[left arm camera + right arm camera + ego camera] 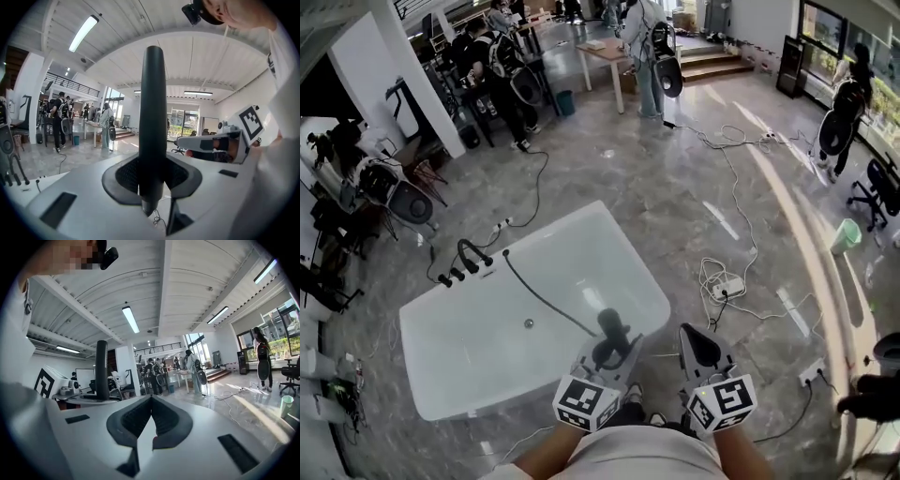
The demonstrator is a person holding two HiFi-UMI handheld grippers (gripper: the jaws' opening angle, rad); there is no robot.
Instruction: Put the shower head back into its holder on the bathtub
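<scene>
The black shower head [609,325] stands upright in my left gripper [612,343], which is shut on its handle just beyond the near right rim of the white bathtub [478,361]. Its black hose [546,300] runs back across the tub to the black faucet and holder [469,258] on the far left rim. In the left gripper view the handle [152,122] rises between the pads of that gripper [152,176]. My right gripper [698,343] hangs beside it on the right, shut and empty [151,401]. The right gripper view shows the shower head [101,369] at its left.
Cables and a white power strip [727,286] lie on the grey floor right of the tub. A green bin [846,234] and an office chair [877,192] stand at the right. Several people [647,52] and a table are at the back; dark equipment [389,192] is on the left.
</scene>
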